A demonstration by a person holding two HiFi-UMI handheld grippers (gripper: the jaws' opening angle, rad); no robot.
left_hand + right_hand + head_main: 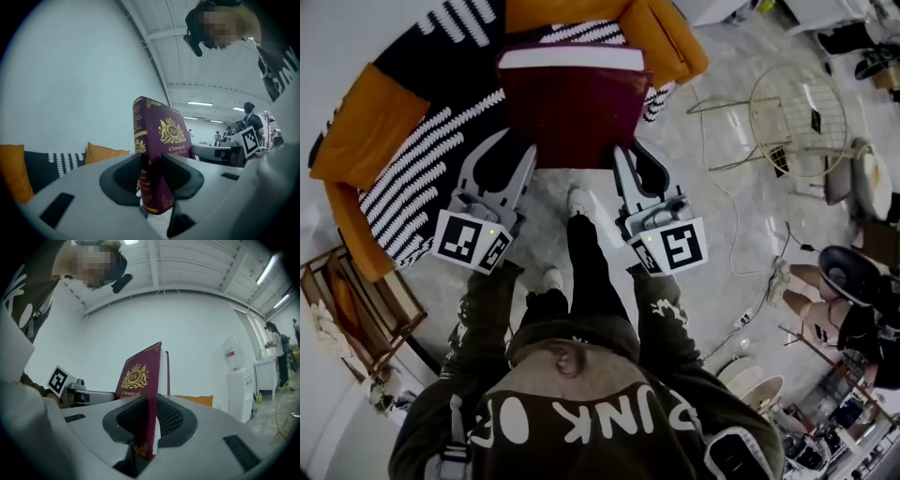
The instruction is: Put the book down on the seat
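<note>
A thick maroon book [572, 108] with gold print hangs in the air over the sofa's black-and-white striped seat [422, 164]. My left gripper [517, 142] is shut on its near left corner, and my right gripper [630, 152] is shut on its near right corner. In the left gripper view the book [161, 136] stands upright between the dark pads of the left gripper [152, 174], its spine and gold crest showing. The right gripper view shows the cover [140, 376] clamped in my right gripper [151, 420], with the white page edge to the right.
Orange cushions [370, 127] [670, 37] flank the seat. A gold wire chair [797, 108] stands on the marble floor to the right, with cables near it. A wooden rack [356, 305] is at the lower left. A seated person's legs [825, 286] are at the far right. My shoes [578, 202] are just before the sofa.
</note>
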